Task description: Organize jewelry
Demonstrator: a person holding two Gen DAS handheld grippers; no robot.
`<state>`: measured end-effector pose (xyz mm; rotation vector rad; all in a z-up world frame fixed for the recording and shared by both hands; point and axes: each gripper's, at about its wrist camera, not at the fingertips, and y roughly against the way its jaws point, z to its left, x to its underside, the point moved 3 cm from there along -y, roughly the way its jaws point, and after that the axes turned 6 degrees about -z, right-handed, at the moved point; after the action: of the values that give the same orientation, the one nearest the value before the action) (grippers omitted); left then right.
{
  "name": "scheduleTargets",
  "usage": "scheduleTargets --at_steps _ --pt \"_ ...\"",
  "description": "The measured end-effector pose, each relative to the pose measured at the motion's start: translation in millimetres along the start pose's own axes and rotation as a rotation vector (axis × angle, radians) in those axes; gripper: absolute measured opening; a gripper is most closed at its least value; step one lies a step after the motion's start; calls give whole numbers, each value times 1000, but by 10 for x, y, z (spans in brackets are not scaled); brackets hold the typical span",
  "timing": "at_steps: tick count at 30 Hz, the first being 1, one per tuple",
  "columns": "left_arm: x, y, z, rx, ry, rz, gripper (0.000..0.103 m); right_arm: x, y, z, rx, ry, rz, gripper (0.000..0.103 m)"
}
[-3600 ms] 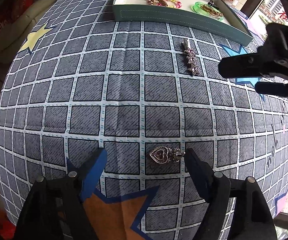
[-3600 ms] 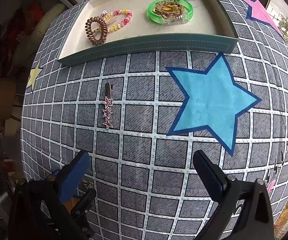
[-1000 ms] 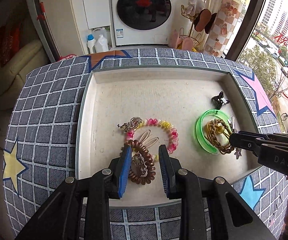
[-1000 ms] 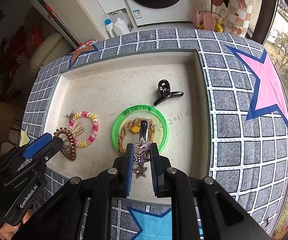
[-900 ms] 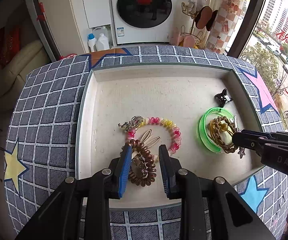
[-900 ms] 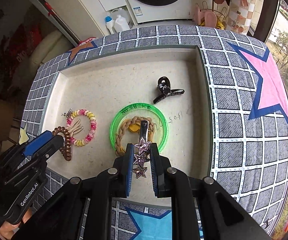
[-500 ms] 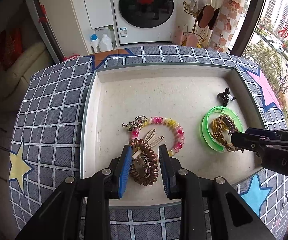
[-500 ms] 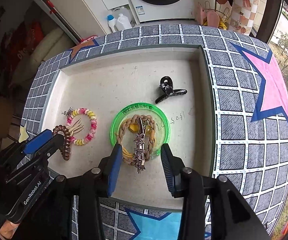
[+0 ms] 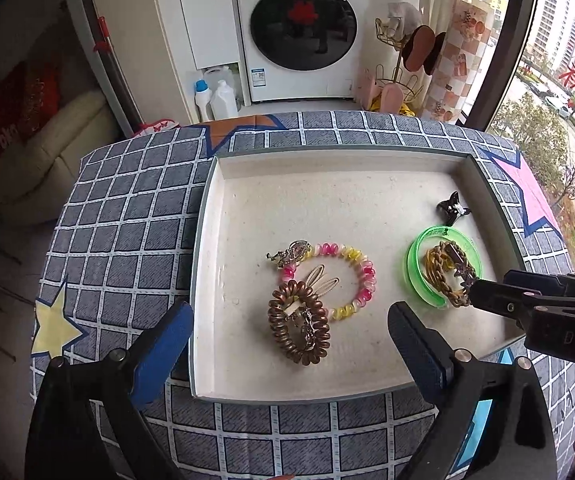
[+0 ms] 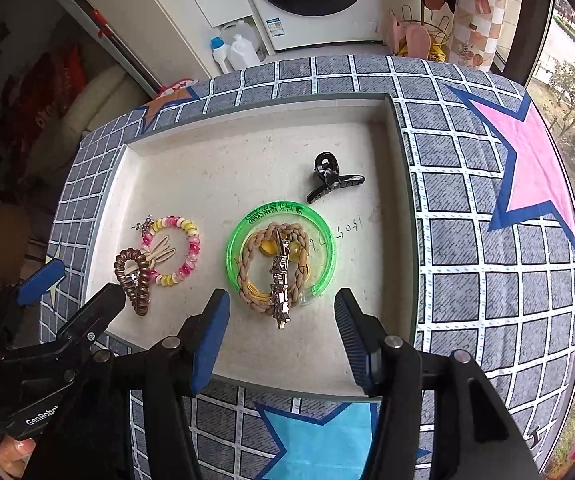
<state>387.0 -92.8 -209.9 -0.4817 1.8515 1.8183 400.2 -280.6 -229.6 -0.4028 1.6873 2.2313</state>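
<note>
Shallow cream tray [image 9: 223, 184]: silver heart charm [image 9: 305, 326] on brown coil hair tie [image 9: 287, 336]; star-studded clip [image 10: 281, 280] across green bangle [image 10: 327, 248]. Left hand-held gripper [image 9: 287, 340] and right hand-held gripper [image 10: 281, 320] just opened, released, empty.

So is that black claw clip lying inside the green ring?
No, the black claw clip lies on the tray floor apart from the green ring, which holds a braided hair tie and a star hair clip.
</note>
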Motion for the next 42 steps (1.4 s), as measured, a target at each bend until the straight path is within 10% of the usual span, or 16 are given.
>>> scheduleTargets --at_steps 23,42 --pt "441 423 142 -18 23 28 103 361 297 143 1 2 -24 85" --pt "1512 1115 335 -25 39 87 103 1527 687 323 70 8 -25 88"
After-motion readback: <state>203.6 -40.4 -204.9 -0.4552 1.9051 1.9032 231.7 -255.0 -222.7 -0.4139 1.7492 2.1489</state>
